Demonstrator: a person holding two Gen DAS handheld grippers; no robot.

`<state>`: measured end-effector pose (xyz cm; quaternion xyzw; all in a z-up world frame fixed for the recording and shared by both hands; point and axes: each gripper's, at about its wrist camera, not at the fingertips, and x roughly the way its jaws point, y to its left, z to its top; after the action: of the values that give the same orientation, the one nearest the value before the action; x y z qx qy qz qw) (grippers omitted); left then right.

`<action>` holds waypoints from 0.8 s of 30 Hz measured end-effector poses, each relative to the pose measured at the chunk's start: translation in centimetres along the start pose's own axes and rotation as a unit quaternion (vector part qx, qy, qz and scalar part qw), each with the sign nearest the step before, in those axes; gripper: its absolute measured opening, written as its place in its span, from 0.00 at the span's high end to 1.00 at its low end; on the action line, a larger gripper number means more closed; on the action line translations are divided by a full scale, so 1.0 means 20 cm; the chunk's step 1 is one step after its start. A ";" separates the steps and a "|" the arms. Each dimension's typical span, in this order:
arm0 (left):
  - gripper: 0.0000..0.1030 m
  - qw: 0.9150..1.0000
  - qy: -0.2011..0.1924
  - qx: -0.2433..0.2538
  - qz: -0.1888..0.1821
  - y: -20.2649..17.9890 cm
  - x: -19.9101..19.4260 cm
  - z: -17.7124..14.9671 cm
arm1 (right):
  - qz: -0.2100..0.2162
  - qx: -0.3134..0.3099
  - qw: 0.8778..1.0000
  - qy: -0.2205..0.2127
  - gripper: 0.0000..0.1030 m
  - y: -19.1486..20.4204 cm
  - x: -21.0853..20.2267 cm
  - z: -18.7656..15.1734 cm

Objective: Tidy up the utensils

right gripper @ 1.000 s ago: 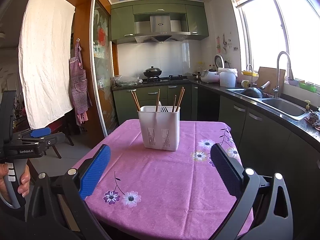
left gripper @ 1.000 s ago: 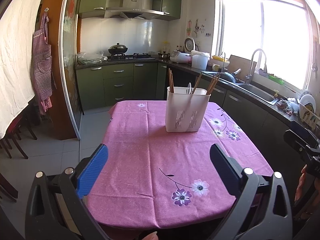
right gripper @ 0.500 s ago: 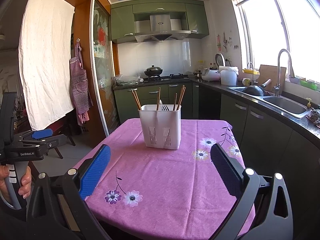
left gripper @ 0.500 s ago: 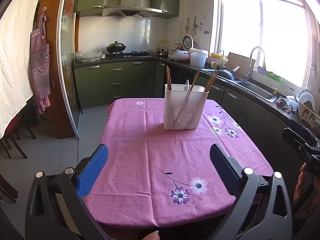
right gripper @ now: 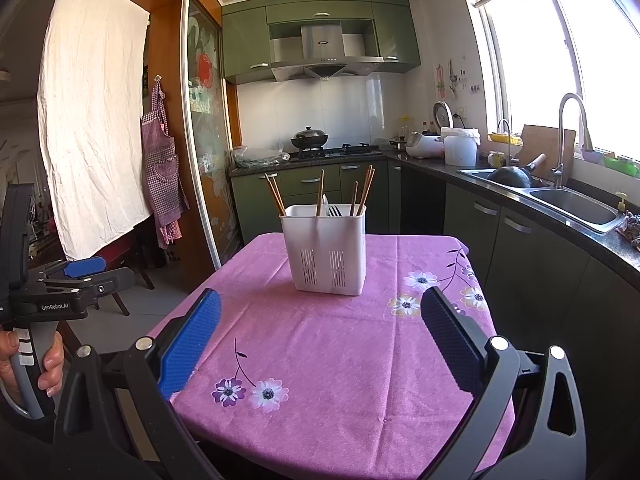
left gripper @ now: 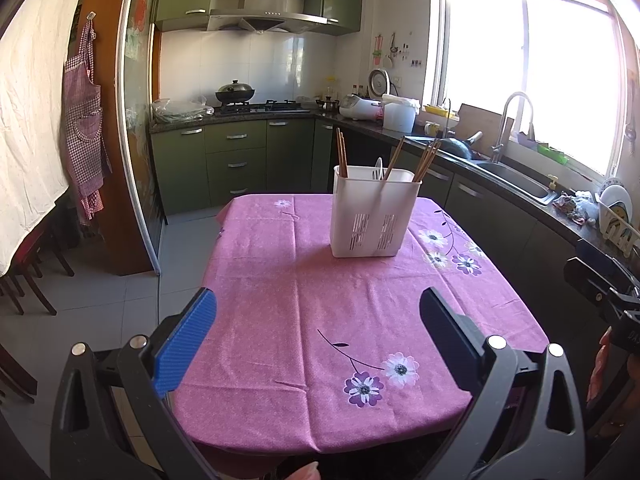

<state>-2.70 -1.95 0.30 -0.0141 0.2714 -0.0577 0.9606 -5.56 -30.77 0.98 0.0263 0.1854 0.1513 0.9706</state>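
A white slotted utensil holder [left gripper: 374, 216] stands upright on the far half of a table with a pink flowered cloth [left gripper: 280, 320]; it also shows in the right wrist view [right gripper: 326, 252]. Several wooden chopsticks [left gripper: 342, 152] and a fork and spoon [right gripper: 330, 210] stick out of it. My left gripper [left gripper: 318, 300] is open and empty above the near half of the table. My right gripper [right gripper: 320, 300] is open and empty, also short of the holder. Each gripper shows at the edge of the other's view.
Green kitchen cabinets [left gripper: 236, 160] line the back wall with a wok [left gripper: 235, 91] on the stove. A counter with a sink [right gripper: 576, 204] runs along the right, close to the table. Chairs [left gripper: 24, 276] stand on the left on grey tile floor.
Both grippers have drawn back slightly from the table, so the holder looks a little smaller and farther. Both stay open and empty.
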 end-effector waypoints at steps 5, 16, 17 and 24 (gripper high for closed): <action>0.06 1.000 0.002 0.000 0.001 0.00 0.00 0.00 | 0.001 0.001 1.000 0.000 0.04 0.00 0.00 0.00; 0.06 1.000 0.002 0.001 0.005 0.00 0.01 -0.01 | 0.002 0.002 1.000 0.003 0.04 0.01 0.01 -0.01; 0.06 1.000 0.003 0.002 0.005 0.00 0.01 -0.01 | 0.002 0.002 1.000 0.003 0.04 0.01 0.01 -0.01; 0.06 1.000 0.004 0.006 0.008 0.00 0.01 -0.01 | 0.002 0.003 1.000 0.004 0.04 0.01 0.01 -0.02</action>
<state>-2.69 -2.06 -0.01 -0.0055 0.2749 -0.0515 0.9601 -5.48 -30.46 0.62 0.0289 0.1895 0.1523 0.9696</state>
